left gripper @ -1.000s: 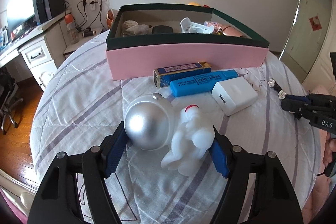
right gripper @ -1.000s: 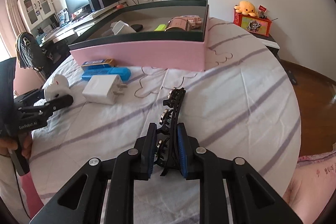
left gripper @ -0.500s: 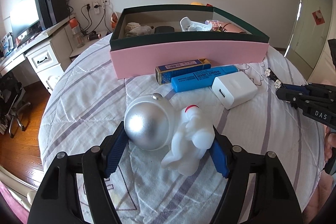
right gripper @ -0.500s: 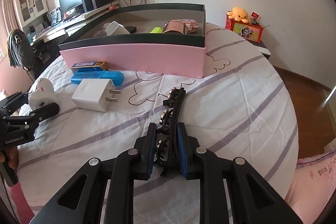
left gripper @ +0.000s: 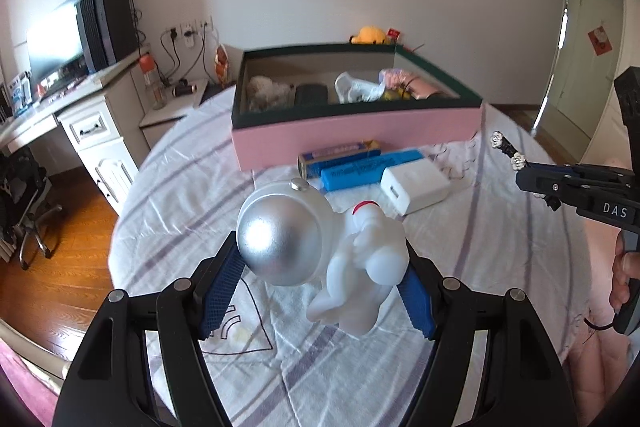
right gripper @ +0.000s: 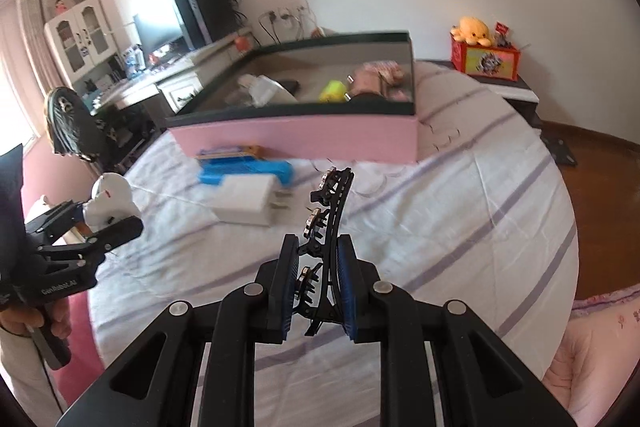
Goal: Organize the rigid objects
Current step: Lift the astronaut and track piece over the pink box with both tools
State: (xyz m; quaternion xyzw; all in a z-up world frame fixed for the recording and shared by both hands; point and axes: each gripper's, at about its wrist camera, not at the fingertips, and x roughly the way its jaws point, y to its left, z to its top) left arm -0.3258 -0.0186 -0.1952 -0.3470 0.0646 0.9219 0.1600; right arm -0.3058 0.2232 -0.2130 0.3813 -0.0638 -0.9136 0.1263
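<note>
Astronaut figurine (left gripper: 320,251), left wrist view: white body and silver helmet clamped between the blue pads of the left gripper (left gripper: 320,287), jaws spread wide around it, clear of the striped bedsheet (left gripper: 180,195). Beyond lie a blue highlighter (left gripper: 372,169), a white charger (left gripper: 416,185) and a blue-and-gold packet (left gripper: 340,153), just before the pink box (left gripper: 360,135). Compared with a second earlier, the figurine sits higher and the box rim lower in view.

Right wrist view: the right gripper (right gripper: 318,279), nearly closed, pinches a black hair clip (right gripper: 330,223) with small flower studs, now raised off the sheet. Step in hand, as judged: carrying both items boxward. Next move calls for clearing the near wall before release.
</note>
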